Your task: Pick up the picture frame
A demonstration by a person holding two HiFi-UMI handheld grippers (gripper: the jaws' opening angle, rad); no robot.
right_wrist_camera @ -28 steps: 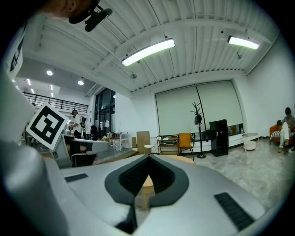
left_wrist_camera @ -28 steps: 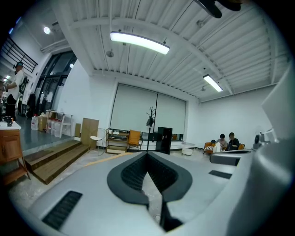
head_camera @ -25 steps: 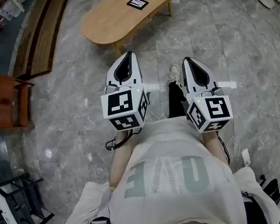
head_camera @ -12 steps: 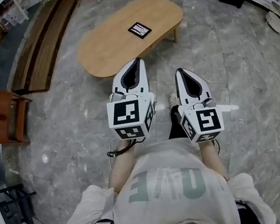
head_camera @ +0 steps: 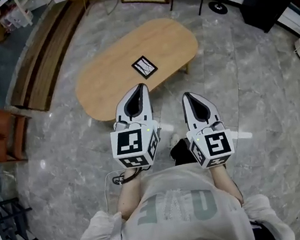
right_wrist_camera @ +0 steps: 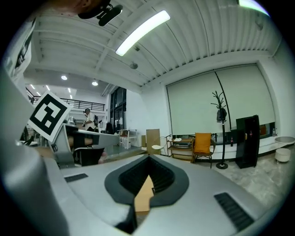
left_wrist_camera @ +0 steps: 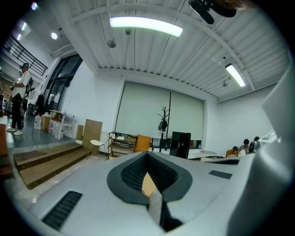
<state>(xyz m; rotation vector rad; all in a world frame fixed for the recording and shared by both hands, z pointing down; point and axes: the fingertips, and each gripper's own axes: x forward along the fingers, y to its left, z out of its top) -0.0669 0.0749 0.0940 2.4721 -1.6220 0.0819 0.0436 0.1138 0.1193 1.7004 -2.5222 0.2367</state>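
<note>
Left claw (head_camera: 141, 87): clenched, nothing between its jaws.
Right claw (head_camera: 186, 95): clenched as well (only a thin slit shows), empty, just beside the left claw.
Picture frame (head_camera: 143, 66): flat on the oval wooden table (head_camera: 105, 84), ahead of both claws, nearer the left claw's tip, touched by neither.
Floor (head_camera: 258, 88): grey stone below both claws.

— Can you make out what's in the picture frame (head_camera: 143, 66)?
— No, too small from here.
— And the bench (head_camera: 104, 81)?
— Its near edge is hidden behind the left gripper (head_camera: 140, 87).
</note>
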